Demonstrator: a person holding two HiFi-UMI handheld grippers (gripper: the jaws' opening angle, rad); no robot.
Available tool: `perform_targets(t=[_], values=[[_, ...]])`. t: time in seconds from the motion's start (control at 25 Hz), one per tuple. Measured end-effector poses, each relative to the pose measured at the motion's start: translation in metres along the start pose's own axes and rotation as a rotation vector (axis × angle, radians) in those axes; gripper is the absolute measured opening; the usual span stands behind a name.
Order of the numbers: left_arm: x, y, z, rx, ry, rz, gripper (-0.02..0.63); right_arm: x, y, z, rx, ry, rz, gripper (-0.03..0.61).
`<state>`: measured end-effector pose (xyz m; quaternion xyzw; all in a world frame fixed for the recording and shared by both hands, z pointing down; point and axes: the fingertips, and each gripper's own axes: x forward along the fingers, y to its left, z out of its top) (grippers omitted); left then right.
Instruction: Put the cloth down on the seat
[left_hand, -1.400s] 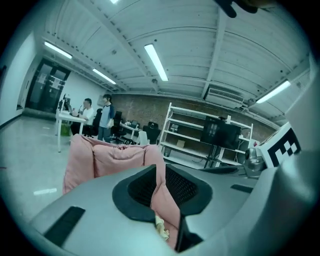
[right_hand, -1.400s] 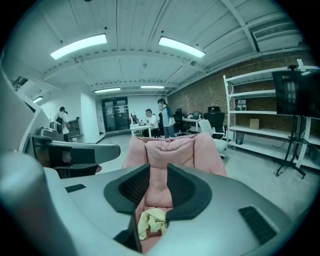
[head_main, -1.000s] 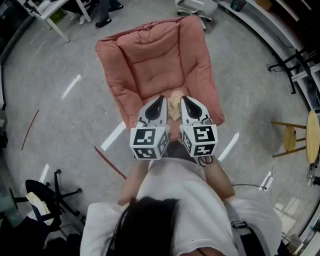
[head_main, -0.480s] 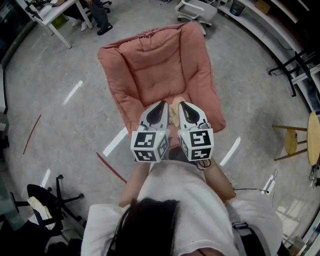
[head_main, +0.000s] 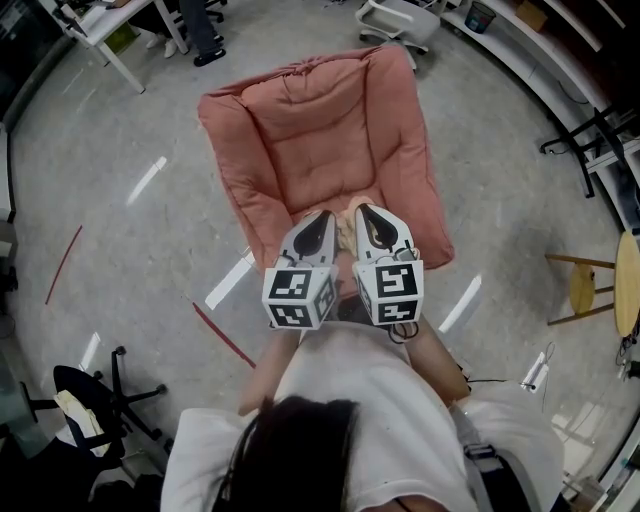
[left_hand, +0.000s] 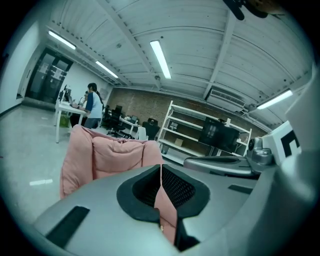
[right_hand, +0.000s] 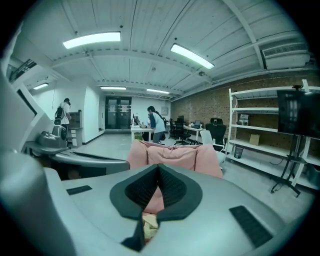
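Note:
A salmon-pink cushioned seat (head_main: 320, 120) stands on the grey floor in front of me. Both grippers hover side by side over its front edge. Wedged between them is a small beige cloth (head_main: 349, 220), touching the inner sides of both. My left gripper (head_main: 322, 215) is shut, and peach fabric (left_hand: 165, 210) shows in the slit behind its pads. My right gripper (head_main: 372, 210) is shut too, with a pale yellow bit of cloth (right_hand: 148, 223) under its jaws. The seat's back (left_hand: 115, 150) (right_hand: 172, 152) rises ahead in both gripper views. Where the pads pinch the cloth is hidden.
A white desk (head_main: 95, 20) with people beside it stands far left, a white office chair (head_main: 395, 15) behind the seat. A black swivel chair (head_main: 100, 400) is at lower left, a wooden stool (head_main: 590, 285) at right. A red strip (head_main: 220, 330) lies on the floor.
The grippers stay shut and side by side with the cloth between them. The view has shifted a little, so the seat sits slightly lower in frame.

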<state>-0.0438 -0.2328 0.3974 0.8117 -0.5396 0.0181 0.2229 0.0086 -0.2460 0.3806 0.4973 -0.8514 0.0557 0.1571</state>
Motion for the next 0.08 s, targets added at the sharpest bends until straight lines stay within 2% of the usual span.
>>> perform_targets(t=[0.08], values=[[0.0003, 0.0043, 0.0001, 0.002, 0.001, 0.013, 0.034, 0.0029, -0.0005, -0.0012, -0.006, 0.007, -0.005, 0.028]])
